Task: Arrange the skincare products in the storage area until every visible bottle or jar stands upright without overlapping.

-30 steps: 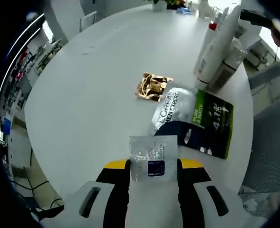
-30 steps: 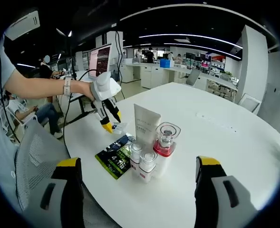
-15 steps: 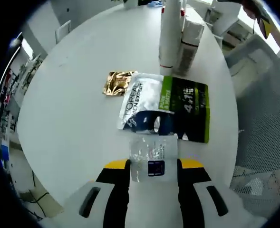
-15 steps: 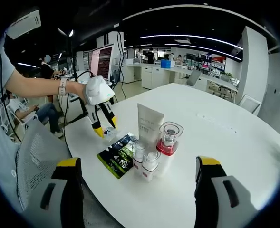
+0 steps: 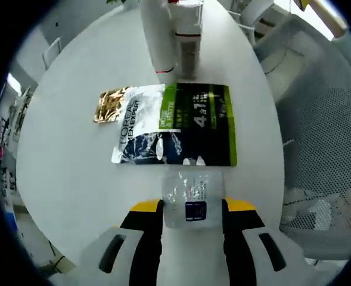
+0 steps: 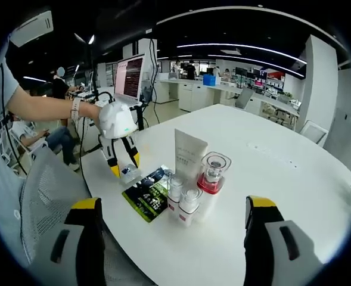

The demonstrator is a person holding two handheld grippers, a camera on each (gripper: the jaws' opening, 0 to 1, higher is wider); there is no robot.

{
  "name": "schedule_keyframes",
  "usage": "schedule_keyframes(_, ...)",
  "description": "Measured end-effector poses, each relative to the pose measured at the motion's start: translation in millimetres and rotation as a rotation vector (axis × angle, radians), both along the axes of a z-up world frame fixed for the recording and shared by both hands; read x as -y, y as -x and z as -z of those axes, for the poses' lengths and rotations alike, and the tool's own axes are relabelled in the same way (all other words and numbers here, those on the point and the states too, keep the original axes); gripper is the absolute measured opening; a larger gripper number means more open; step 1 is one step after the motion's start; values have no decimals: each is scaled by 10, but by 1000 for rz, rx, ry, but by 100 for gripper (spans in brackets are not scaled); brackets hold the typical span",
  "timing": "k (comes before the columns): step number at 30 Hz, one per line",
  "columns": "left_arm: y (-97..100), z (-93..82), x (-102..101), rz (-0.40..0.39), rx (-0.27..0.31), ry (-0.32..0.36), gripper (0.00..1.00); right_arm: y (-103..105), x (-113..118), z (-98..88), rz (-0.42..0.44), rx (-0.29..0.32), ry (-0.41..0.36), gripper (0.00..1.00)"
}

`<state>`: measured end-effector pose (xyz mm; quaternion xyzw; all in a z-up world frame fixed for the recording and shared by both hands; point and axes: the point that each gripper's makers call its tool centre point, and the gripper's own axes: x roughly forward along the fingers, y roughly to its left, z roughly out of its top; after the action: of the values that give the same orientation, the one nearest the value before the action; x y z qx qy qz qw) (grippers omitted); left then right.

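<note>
A round white table [image 6: 282,173] stands in an open-plan office with strip lights overhead and desks behind. In the left gripper view the left gripper [image 5: 192,208] is clenched on a small clear sachet [image 5: 192,199], held between its yellow-tipped jaws just above the tabletop. Just beyond the sachet lies the green-and-black L'Oréal packet [image 5: 181,125], flat, near the table edge; a gold foil sachet [image 5: 108,105] lies touching the packet's far-left corner. Past the packet stand a white tube [image 5: 157,36] and a bottle [image 5: 188,44], upright, side by side.

In the right gripper view the right gripper [image 6: 172,223] is spread wide, grasping nothing. Right of the packet [image 6: 146,195] stand two small capped bottles [image 6: 181,199], a red-collared pump bottle [image 6: 210,179] and the tube [image 6: 189,156], close-clustered.
</note>
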<state>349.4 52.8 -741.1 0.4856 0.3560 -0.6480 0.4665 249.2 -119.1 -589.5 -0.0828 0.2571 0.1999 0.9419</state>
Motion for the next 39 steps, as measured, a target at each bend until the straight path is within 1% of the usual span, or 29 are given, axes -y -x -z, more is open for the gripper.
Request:
schedule_keyframes(8,51,54,-8,19,3,-15,37,36,-18,14,0,-2,-2,100)
schedule_keyframes(10,42,83,-44,29,20,-32,37,43,-9,16,5,-3,-1,100)
schedule_keyframes(15,65,116,-82,40,20,-39,37,62,-7,25,9,-4,-3,100)
schedule_keyframes(21,63,118,-69,25,17,-26,37,55,6,41,8,-8,-3,100)
schedule_keyframes(25,58,117,-64,15,11,-5,37,52,2,41,8,-8,-3,100)
schedule_keyframes(32,66,116,-46,32,6,25,38,56,-32,55,-3,-14,-1,100)
schedule_keyframes(39,86,124,6,33,-6,59,48,75,-16,60,2,-15,-2,100)
